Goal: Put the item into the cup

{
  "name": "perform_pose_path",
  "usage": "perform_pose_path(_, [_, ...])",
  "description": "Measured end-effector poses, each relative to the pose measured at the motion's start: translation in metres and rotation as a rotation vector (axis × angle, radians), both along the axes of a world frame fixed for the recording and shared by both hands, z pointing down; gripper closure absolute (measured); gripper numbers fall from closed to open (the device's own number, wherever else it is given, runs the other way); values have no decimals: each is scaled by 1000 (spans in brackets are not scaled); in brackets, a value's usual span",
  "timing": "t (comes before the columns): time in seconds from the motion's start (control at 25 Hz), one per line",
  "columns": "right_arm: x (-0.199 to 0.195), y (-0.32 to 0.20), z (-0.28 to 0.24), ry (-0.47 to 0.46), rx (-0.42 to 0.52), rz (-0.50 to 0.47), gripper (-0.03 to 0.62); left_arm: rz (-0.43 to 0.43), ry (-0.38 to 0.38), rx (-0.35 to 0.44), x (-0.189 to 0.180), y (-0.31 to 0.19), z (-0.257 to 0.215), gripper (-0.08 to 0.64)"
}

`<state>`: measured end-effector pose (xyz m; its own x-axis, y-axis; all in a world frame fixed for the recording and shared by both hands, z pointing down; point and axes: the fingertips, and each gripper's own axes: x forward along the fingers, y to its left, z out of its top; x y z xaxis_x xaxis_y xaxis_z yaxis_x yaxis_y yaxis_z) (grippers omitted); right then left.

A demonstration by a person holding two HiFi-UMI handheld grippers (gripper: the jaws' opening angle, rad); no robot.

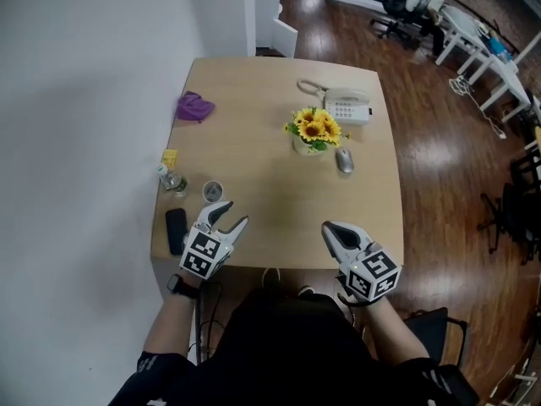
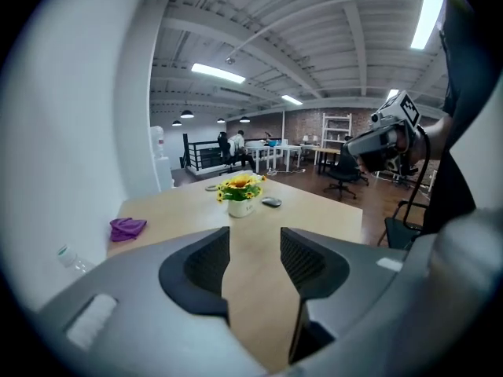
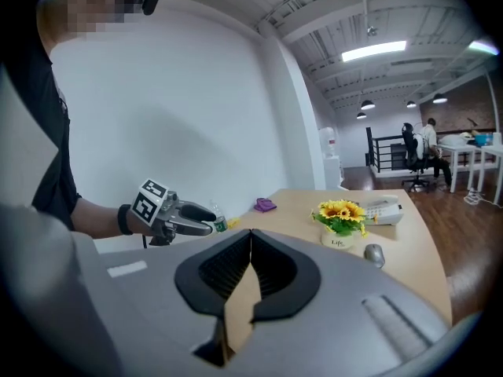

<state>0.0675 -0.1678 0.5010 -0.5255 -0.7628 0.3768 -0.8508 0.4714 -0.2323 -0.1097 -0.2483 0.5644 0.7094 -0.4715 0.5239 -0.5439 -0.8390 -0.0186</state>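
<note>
A pale wooden table stands against the white wall, and a person in black sits at its near edge with a claw in each hand.

The left claw hangs over the near left part of the table. Its jaws stand moderately apart, with only bare tabletop showing between them. The right claw hangs over the near right part, well apart from the left one, with its jaws closed tip to tip on nothing.

At the far side lies a white telephone with its cord looped beside it. Just in front of it is a small pot of sunflowers. A purple cloth is bunched near the far left corner.

A black phone lies flat at the near left edge, just beside the left claw. A grey mouse sits near the flowers, on their near right side.

A small bottle is near the left edge. The cup stands upright just beside it and just ahead of the left claw's tips. A little yellow item lies on the table just beyond the bottle, apart from the cup and from both claws.
</note>
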Motion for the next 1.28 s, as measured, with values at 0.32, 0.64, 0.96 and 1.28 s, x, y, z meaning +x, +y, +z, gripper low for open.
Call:
perform_pose_path(0.32, [5, 68, -5, -2, 15, -8, 583, 95, 57, -14, 30, 112, 3, 368])
perform_pose_path(0.64, [21, 180, -8, -74, 46, -45, 584, 73, 177, -8, 60, 230, -33, 376])
perform_pose_path(0.96, [27, 273, 7, -49, -10, -65, 584, 46, 128, -38, 53, 337, -23, 376])
perform_pose_path(1.28, [26, 309, 2, -50, 5, -54, 584, 46, 140, -32, 41, 373, -25, 376])
